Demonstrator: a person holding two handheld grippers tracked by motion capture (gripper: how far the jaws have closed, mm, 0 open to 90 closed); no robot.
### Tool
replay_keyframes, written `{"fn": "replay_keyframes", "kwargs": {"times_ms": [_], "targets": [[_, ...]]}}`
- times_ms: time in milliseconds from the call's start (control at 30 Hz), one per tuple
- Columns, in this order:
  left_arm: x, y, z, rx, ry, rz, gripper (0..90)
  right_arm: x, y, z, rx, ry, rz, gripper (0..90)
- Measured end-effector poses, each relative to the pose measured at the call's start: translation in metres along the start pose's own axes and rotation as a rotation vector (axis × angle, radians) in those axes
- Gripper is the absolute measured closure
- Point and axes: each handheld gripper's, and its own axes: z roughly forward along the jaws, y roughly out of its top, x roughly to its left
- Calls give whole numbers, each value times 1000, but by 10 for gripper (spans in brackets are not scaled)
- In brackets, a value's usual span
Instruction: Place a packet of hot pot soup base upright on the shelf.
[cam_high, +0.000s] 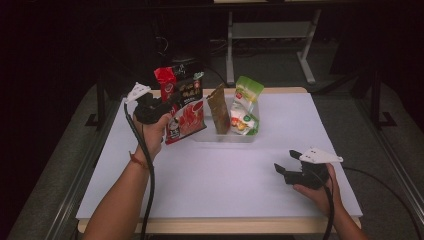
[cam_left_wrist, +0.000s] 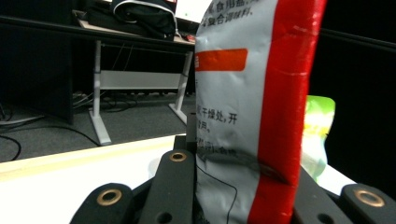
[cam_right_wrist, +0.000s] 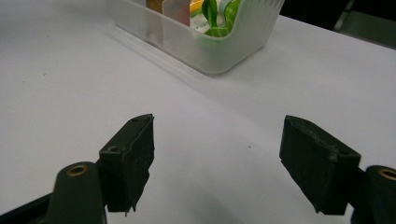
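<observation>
Red pouch (cam_high: 182, 107) top cut off in left gripper view; left gripper (cam_high: 161, 111) clamps it. Clear bin (cam_high: 226, 135): two pouches. Right gripper (cam_high: 286, 164) jaws spread, empty, near right.

Red-and-white pouch (cam_left_wrist: 252, 107), left gripper view: Chinese print on white back panel. Top line partly cut off, approx. "食用盐" and "复合调味料". Lower down "干燥处,开", then more chars too small to read. Orange bar on pouch blank. High view: front of same pouch (cam_high: 184, 107) has Chinese lettering, illegible. Green pouch (cam_high: 246, 104) print illegible.
</observation>
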Motion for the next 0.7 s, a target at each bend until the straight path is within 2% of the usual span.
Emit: {"fn": "replay_keyframes", "kwargs": {"times_ms": [100, 300, 467, 700], "targets": [[-3, 1, 11, -5, 19, 9, 799, 1, 0, 0, 2, 4, -6, 258], [-4, -2, 33, 15, 48, 2, 799, 2, 0, 0, -1, 17, -5, 256], [-6, -5, 48, 18, 56, 2, 799, 2, -1, 1, 4, 25, -4, 256], [-13, -8, 66, 20, 105, 15, 799, 3, -1, 3, 12, 34, -7, 256]]}}
